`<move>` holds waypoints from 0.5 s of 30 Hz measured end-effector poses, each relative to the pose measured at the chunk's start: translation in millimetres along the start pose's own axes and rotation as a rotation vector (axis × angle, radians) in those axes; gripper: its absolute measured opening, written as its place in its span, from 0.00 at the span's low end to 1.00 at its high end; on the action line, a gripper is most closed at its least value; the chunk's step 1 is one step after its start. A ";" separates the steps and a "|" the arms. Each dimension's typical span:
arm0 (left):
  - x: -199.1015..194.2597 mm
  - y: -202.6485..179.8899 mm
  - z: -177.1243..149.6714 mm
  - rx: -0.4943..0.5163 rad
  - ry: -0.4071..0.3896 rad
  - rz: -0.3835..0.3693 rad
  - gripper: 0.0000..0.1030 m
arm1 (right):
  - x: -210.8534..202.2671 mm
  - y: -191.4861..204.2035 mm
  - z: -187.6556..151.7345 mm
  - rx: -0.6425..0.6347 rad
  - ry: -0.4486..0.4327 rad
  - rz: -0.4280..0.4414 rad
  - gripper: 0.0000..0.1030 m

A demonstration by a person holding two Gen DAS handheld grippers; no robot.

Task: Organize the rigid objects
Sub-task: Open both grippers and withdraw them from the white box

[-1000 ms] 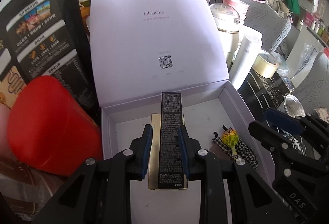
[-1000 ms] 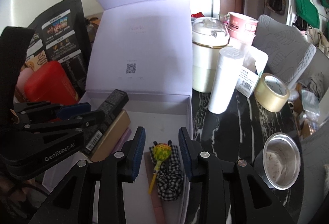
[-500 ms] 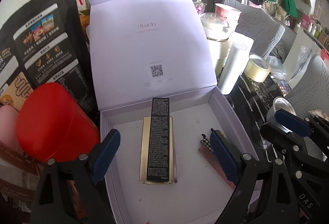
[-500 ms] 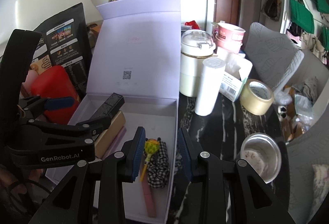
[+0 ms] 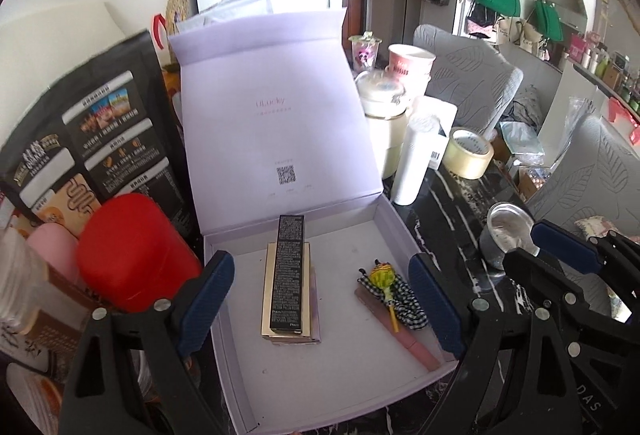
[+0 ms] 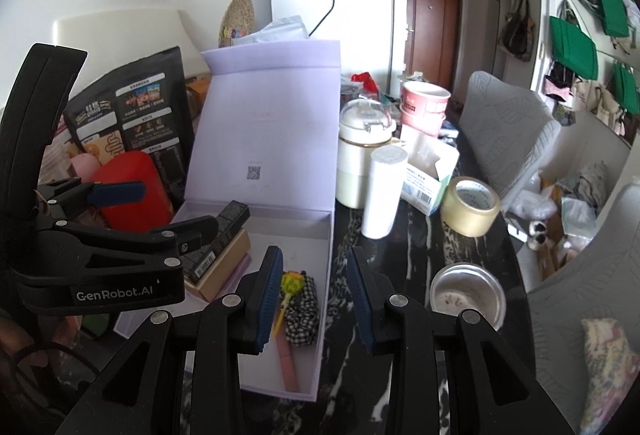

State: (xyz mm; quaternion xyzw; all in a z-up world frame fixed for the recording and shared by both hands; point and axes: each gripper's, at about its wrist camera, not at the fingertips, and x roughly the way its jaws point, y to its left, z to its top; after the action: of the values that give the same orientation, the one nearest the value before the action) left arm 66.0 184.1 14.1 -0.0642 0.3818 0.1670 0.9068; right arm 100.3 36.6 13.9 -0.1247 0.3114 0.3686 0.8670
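A pale lilac cardboard gift box (image 5: 394, 231) with a smooth matte finish sits open on the black, white-veined marble table (image 5: 452, 211), its stiff lid (image 5: 276, 115) standing upright behind the shallow tray. Inside, toward the left, a slim black rectangular carton (image 5: 287, 271) covered in fine white print lies flat on top of a wider gold carton (image 5: 267, 299), which in turn rests on a pinkish flat box (image 5: 316, 315). To their right and well apart lie a yellow-green lollipop (image 5: 382, 274), a black-and-white checked fabric scrunchie (image 5: 406, 301) and a slender pink tube (image 5: 400, 331). The left gripper (image 5: 322, 307) hangs above the tray with its blue ribbed pads spread wide; its jaws have just been opening, and they hold nothing, the black carton lying free between them. The right gripper (image 6: 314, 295) hovers over the box's right edge, its pads partly apart and empty, the lollipop and scrunchie seen beneath them. Beside the box stand a glossy red rounded case (image 5: 132, 255), a white cylinder (image 5: 414, 159), a translucent tape roll (image 5: 468, 153) and a round metal tin (image 5: 506, 235).
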 end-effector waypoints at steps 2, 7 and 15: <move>-7.5 -3.2 0.4 0.008 -0.017 0.009 0.87 | -9.7 0.3 -0.8 -0.003 -0.015 -0.003 0.32; -27.9 -9.5 0.5 0.000 -0.042 -0.016 0.87 | -33.1 -1.1 -3.2 -0.004 -0.052 -0.012 0.36; -53.4 -25.7 -9.0 0.032 -0.065 -0.024 0.87 | -65.6 -3.9 -13.0 0.001 -0.096 -0.022 0.46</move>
State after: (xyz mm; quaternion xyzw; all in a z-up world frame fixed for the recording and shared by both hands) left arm 34.1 144.3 45.6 -0.0488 0.3538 0.1518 0.9216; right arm 62.2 -8.7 45.2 -0.1098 0.2681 0.3646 0.8850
